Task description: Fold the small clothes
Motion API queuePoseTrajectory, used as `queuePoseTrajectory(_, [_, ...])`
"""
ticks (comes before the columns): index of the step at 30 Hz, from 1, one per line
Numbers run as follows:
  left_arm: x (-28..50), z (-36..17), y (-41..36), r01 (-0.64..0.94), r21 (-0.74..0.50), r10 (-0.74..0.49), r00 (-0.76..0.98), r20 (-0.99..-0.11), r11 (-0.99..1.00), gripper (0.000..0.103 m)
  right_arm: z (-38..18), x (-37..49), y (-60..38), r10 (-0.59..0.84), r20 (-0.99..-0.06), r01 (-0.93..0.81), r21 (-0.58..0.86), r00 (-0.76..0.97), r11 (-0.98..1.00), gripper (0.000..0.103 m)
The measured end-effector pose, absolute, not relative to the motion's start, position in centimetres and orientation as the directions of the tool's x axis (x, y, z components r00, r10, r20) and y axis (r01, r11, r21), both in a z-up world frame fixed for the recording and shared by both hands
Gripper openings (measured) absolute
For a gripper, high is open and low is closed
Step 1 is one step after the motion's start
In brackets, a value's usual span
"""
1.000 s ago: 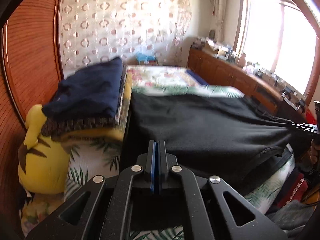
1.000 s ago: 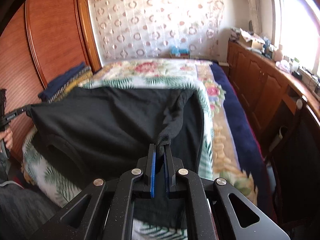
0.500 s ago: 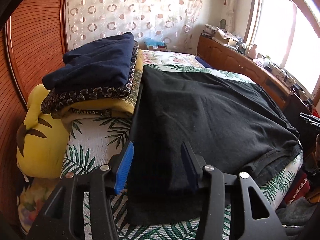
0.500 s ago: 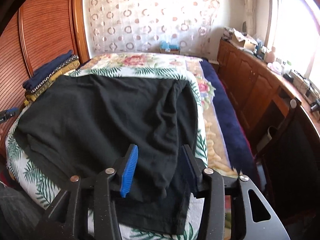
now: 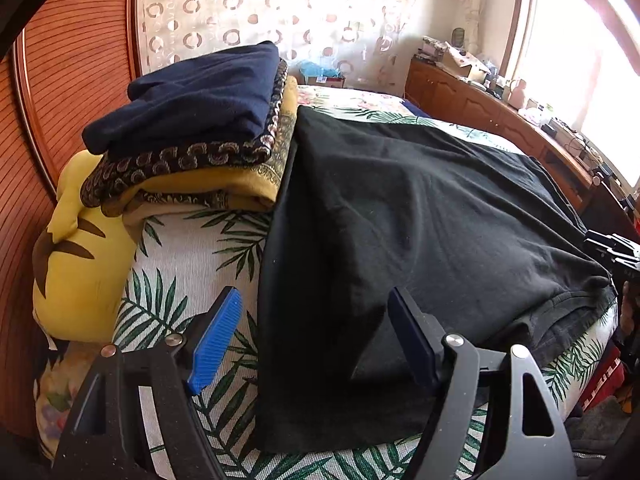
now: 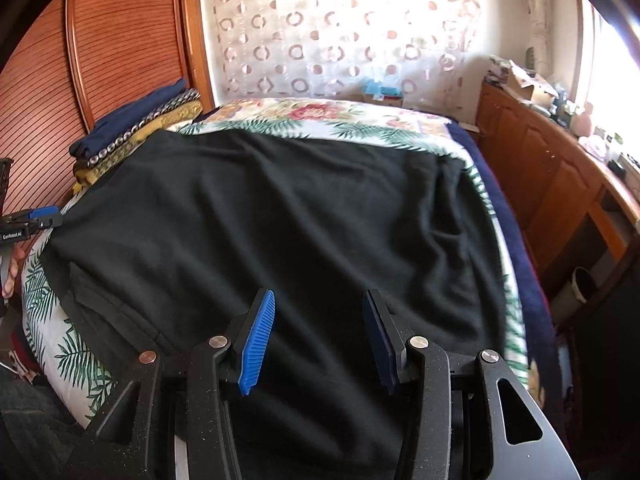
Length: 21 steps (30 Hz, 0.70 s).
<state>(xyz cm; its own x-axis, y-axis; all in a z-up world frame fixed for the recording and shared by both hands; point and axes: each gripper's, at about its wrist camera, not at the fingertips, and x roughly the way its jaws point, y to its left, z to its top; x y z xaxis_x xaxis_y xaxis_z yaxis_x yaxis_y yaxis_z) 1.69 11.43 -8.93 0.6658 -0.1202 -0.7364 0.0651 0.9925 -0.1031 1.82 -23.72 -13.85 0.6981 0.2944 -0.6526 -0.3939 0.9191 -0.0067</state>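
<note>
A black garment (image 5: 400,208) lies spread flat on the bed, also in the right wrist view (image 6: 280,220). My left gripper (image 5: 316,340) is open and empty over the garment's near left corner. My right gripper (image 6: 318,336) is open and empty over the garment's near right part. The left gripper also shows at the left edge of the right wrist view (image 6: 40,216). The right gripper shows at the right edge of the left wrist view (image 5: 616,248), too dark to read its jaws there.
A stack of folded clothes (image 5: 192,120) sits on the bed's left side above a yellow plush (image 5: 76,260). The bed sheet (image 5: 180,264) has a leaf print. A wooden headboard (image 5: 60,80) stands left, a wooden cabinet (image 6: 552,184) right.
Both grippers were shut on the garment's corners and held it stretched up. They have opened and let go, and the garment now lies flat on the bed.
</note>
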Motion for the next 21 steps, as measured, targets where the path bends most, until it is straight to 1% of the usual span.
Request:
queuePoseTrajectory(1, [1.7, -9.0, 11.4, 0.065, -0.103, -0.120, 0.663, -0.739, 0.993, 0.076, -14.1, 2.1, -23.5, 0.291, -0.656, -0.391, -0.006, 0.696, 0.920, 0.056])
queuePoseTrajectory(3, [1.7, -9.1, 11.4, 0.066, -0.102, -0.120, 0.661, -0.741, 0.993, 0.076, -14.6, 2.8, -23.4, 0.288, -0.661, -0.389, -0.006, 0.693, 0.921, 0.061])
queuePoseTrajectory(8, [1.7, -9.2, 11.4, 0.063, -0.105, -0.120, 0.660, -0.742, 0.993, 0.076, -15.0, 2.9, -22.7, 0.260, -0.675, -0.397, -0.054, 0.691, 0.916, 0.061])
queuePoseTrajectory(21, [2.0, -10.2, 11.7, 0.055, -0.108, -0.119, 0.639, -0.760, 0.993, 0.076, -16.4, 0.1, -22.7, 0.254, -0.592, -0.346, -0.046, 0.765, 0.937, 0.061])
